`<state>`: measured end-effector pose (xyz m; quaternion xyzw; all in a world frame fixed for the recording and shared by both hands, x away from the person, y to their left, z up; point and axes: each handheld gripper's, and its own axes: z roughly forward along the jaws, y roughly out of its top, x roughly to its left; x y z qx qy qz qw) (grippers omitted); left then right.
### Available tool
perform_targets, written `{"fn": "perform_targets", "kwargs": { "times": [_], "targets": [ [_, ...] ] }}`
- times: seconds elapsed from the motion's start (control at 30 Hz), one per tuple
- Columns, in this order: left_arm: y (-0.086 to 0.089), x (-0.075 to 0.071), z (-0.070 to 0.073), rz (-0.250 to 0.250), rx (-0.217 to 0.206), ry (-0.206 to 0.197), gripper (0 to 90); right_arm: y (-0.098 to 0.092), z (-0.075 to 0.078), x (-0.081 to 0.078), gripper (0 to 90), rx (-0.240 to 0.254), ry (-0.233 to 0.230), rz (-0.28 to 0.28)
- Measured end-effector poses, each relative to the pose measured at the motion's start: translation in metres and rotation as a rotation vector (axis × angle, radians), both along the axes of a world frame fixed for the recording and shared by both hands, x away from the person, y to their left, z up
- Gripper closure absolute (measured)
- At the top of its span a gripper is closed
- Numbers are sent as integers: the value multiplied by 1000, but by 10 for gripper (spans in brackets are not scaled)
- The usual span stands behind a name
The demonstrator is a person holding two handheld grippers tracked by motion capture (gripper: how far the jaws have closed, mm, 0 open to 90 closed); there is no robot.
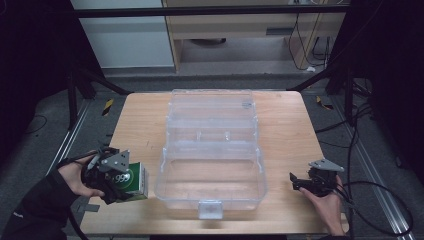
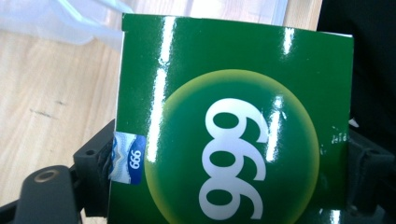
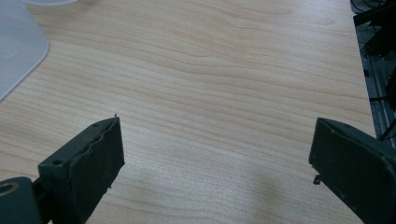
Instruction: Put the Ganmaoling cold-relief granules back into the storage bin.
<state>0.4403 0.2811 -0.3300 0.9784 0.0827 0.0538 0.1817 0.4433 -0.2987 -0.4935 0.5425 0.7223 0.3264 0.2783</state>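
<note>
A green box marked "999" in white sits at the table's front left, and my left gripper is shut on it. Close up in the left gripper view, the green box stands between the two black jaws, one at each side. A clear plastic storage box with its lid folded back lies open in the middle of the table. My right gripper is held low at the front right, open, with nothing between its jaws. In the right gripper view the right gripper hovers over bare wood.
The wooden table has dark floor and black frame legs around it. Cables trail off its right side. A corner of the clear box lies left of my right gripper.
</note>
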Motion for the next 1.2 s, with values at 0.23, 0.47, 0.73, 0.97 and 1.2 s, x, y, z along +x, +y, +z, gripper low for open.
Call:
{"fn": "perform_targets", "kwargs": {
  "times": [0.23, 0.47, 0.73, 0.97, 1.2],
  "targets": [
    [-11, 5, 10, -11, -16, -11, 138, -1, 0, 0, 35, 1, -1, 0],
    [-22, 9, 17, -22, -24, -14, 139, 0, 0, 0, 35, 0, -2, 3],
    [-38, 14, 18, -36, -16, -7, 139, 0, 0, 0, 34, 4, -3, 2],
    [-53, 19, 19, -66, -22, -13, 140, -1, 1, 0, 34, 6, -3, 3],
    [-66, 23, 17, -78, -23, -10, 140, -1, 0, 0, 34, 4, -2, 2]
  ]
}}
